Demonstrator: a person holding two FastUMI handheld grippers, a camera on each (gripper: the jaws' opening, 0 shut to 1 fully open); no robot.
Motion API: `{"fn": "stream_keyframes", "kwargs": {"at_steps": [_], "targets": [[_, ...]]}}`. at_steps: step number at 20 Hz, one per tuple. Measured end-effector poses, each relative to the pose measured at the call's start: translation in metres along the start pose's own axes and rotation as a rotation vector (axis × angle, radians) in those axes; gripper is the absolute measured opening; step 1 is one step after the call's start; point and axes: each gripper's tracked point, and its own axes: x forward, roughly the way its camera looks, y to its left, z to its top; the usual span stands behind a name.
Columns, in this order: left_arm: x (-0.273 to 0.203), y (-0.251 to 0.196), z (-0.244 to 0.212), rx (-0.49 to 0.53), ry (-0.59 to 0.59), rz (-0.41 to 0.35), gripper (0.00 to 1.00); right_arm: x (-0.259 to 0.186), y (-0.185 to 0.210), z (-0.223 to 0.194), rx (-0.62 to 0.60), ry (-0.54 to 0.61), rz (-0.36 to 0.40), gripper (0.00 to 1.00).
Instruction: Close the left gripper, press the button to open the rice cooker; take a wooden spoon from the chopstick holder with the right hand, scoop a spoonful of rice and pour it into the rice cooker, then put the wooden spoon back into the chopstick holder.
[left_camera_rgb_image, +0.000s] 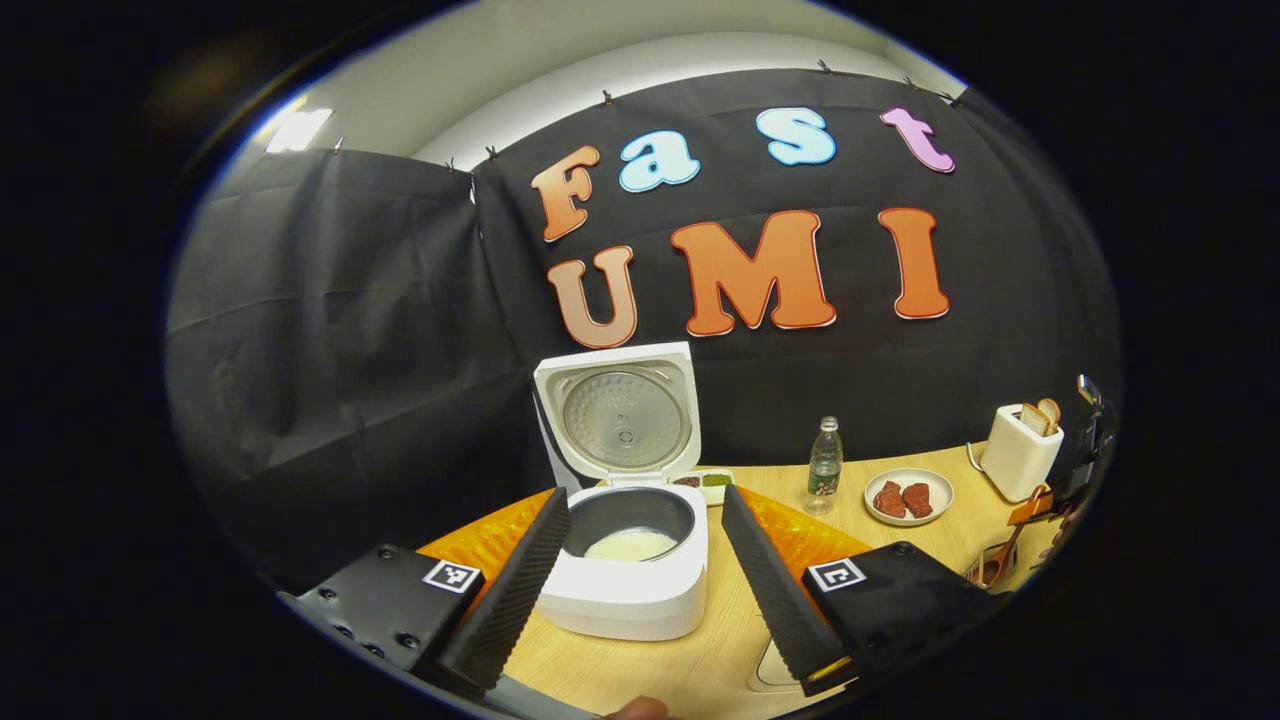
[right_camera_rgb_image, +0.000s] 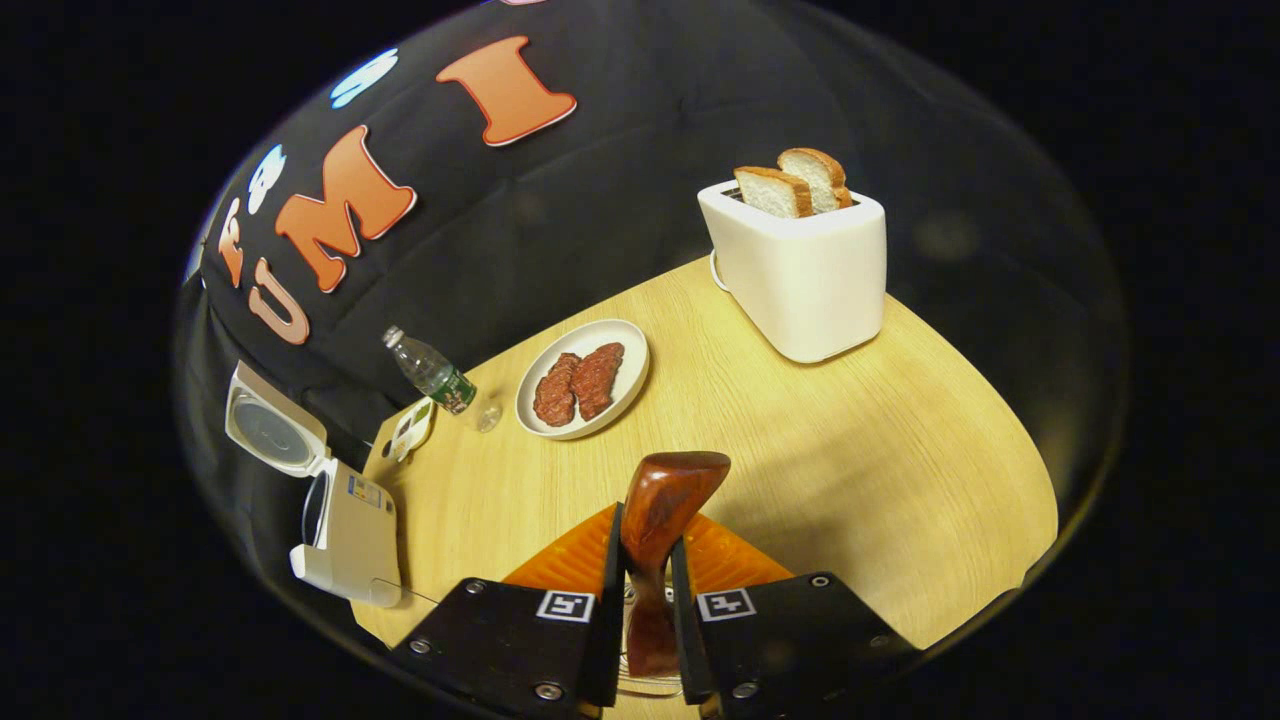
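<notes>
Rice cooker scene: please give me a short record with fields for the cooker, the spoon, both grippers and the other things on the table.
rice cooker: lid up, white rice in pot
wooden spoon: held between right gripper's fingers
left gripper: open, facing cooker
right gripper: shut on spoon
table: toaster with bread, plate of meat, bottle

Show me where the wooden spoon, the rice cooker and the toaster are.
wooden spoon (right_camera_rgb_image: 672, 495): right gripper view, on its bowl.
rice cooker (left_camera_rgb_image: 628, 590): left gripper view, on its front wall.
toaster (right_camera_rgb_image: 810, 275): right gripper view, on its side.
</notes>
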Motion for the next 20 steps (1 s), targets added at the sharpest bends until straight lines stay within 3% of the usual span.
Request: {"fn": "stream_keyframes", "kwargs": {"at_steps": [5, 12, 17, 20], "targets": [[0.014, -0.007, 0.0, -0.004, -0.005, -0.036, 1.0, -0.027, -0.003, -0.003, 0.04, -0.072, 0.013, 0.15], [0.033, -0.016, 0.004, -0.018, -0.024, -0.093, 1.0, -0.053, -0.002, -0.018, 0.065, -0.159, 0.022, 0.11], [0.044, -0.015, 0.014, -0.018, -0.056, -0.126, 1.0, -0.078, 0.001, 0.008, 0.105, -0.277, -0.019, 0.08], [0.051, -0.008, 0.019, -0.01, -0.075, -0.13, 1.0, -0.102, 0.015, 0.025, 0.061, -0.332, -0.026, 0.08]]}}
